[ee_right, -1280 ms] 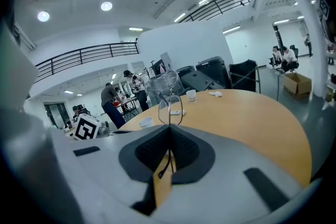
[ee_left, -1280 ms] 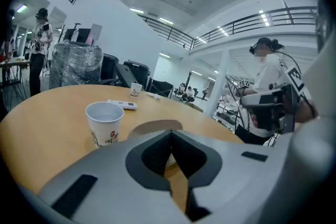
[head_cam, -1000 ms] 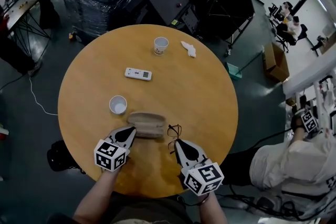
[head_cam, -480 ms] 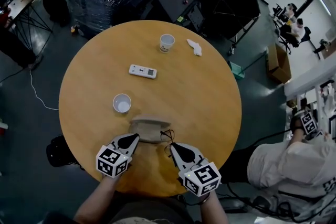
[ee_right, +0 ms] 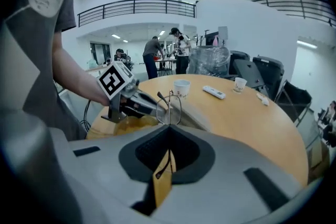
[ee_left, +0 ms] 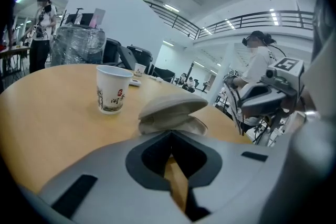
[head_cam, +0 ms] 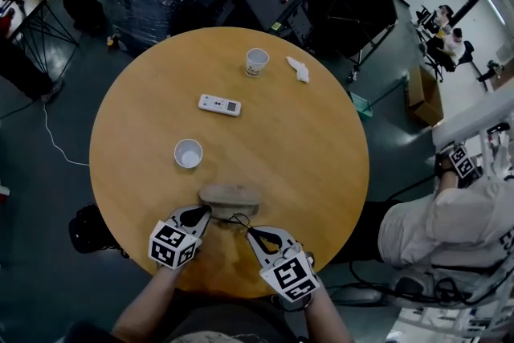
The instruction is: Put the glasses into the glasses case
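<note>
- In the head view the thin black wire-framed glasses are barely a scribble, at 6 o'clock of the open beige clamshell glasses case.
- Only my right gripper view shows their lenses upright past its tips.
- Its jaws pinch a temple arm; my left gripper has its jaws pressed together at the case's near edge.

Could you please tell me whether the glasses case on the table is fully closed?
No, the left gripper view shows the glasses case ajar, its lid raised above the lower shell.
</note>
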{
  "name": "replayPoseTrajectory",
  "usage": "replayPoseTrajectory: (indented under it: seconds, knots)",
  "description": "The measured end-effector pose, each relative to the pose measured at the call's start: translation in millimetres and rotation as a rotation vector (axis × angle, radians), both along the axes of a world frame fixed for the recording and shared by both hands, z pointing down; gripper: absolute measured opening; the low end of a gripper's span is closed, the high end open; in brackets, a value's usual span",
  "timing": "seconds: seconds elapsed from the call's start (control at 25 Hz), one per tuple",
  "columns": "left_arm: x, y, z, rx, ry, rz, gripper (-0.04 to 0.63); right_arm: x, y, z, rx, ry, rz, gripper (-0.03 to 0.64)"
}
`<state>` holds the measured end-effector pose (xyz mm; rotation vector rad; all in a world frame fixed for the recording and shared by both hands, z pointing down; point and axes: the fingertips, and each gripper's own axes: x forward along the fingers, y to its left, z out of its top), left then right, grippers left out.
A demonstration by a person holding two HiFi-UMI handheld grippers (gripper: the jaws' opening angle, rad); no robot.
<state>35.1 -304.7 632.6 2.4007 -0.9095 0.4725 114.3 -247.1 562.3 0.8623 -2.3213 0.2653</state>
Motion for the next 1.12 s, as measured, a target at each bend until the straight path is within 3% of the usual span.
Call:
replayPoseTrajectory:
  seconds: [0.32, 0.56, 1.12]
  knots:
    - [3.0, 2.7, -0.4, 0.012, -0.022, 0.022, 0.006, -3.2, -12.6, 39.6, -0.035, 0.278, -0.119, -0.012]
    - [3.4, 3.2, 1.5, 0.018, -0.039, 0.025, 0.006, -12.6, -41.0, 51.1, 0.037, 0.460, -0.152, -0.011]
    - [0.7, 5.0, 0.4, 0.024, -0.038, 0.027, 0.006, -39.0, -68.3, 70.1, 0.178, 0.588, -0.203, -0.011]
